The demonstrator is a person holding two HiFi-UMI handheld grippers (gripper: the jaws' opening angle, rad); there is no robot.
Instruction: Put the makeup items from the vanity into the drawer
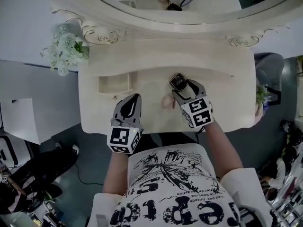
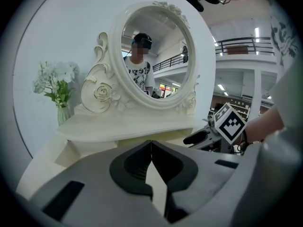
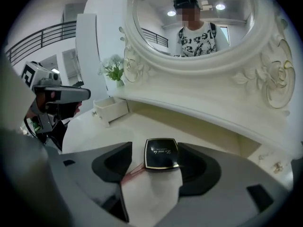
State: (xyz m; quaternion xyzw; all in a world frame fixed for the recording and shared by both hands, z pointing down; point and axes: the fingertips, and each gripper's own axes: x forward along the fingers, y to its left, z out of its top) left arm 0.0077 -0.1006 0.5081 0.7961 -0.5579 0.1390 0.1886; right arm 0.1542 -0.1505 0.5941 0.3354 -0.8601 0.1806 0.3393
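A black square compact [image 1: 177, 81] [image 3: 161, 153] lies on the cream vanity top [image 1: 222, 74], just right of centre. My right gripper [image 1: 182, 87] [image 3: 155, 161] stands open around it; the compact sits between the jaw tips, close against the right one, with a gap on the left. A thin pink item [image 1: 166, 101] [image 3: 134, 171] lies on the top just behind the compact, under the jaws. My left gripper [image 1: 136, 98] [image 2: 151, 144] is shut and empty, hovering over the front of the vanity. The small drawer [image 1: 115, 84] [image 3: 110, 109] stands open to the left.
The oval mirror [image 1: 180, 4] in its carved frame rises at the back of the vanity. A vase of white flowers [image 1: 65, 51] [image 2: 56, 86] stands at the back left corner. A small plant [image 1: 262, 96] sits off the right edge.
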